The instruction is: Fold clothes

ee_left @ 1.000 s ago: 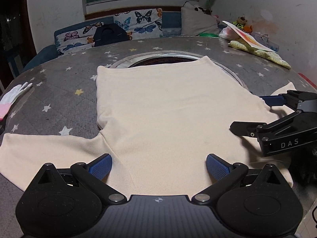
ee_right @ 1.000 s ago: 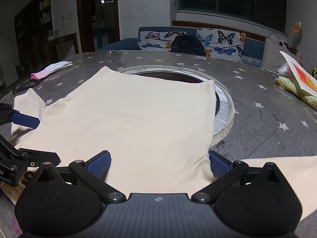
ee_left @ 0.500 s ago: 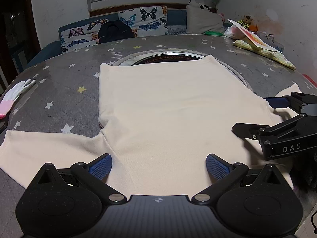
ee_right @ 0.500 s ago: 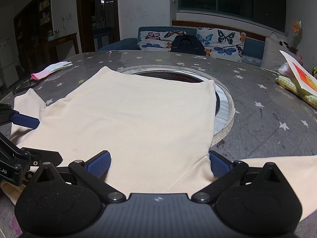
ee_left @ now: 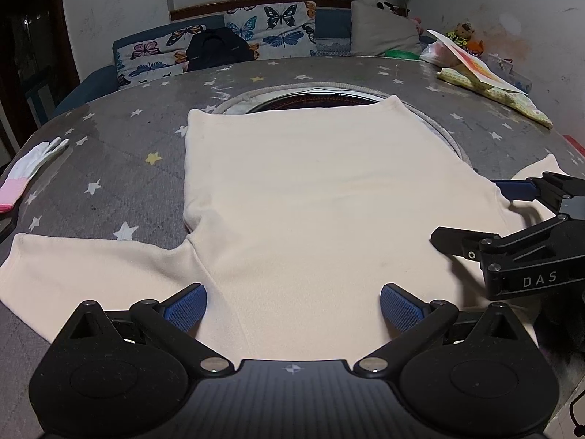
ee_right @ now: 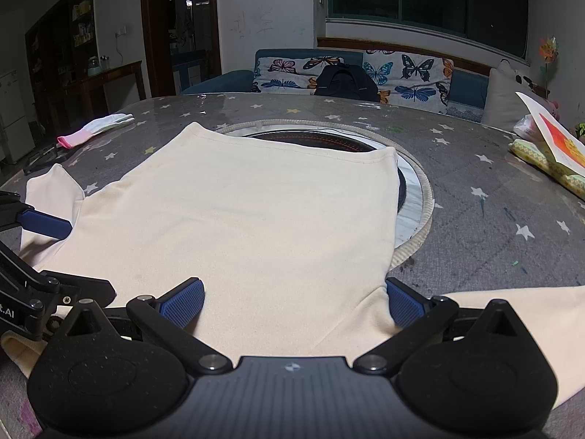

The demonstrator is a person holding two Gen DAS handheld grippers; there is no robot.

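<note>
shirt (ee_left: pixel 321 216): cream, flat on starry table (ee_left: pixel 109 168), hem toward frame top, sleeves out left and right
left gripper (ee_left: pixel 292 301): jaws apart over shoulder edge
right gripper (ee_right: pixel 292 301): jaws apart, low centre

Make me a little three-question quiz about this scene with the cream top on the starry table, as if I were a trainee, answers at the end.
1. True or false: the cream top lies spread flat on the table with both sleeves out to the sides.
2. Which small item lies near the table's far left edge? A) a white glove with a pink cuff B) a spoon C) a phone
3. Fill in: the left gripper and the right gripper both have their blue-padded fingers ____, straddling the top's near edge.

Key: 1 true. 2 A, the glove. 3 open; neither has closed on the fabric.
</note>
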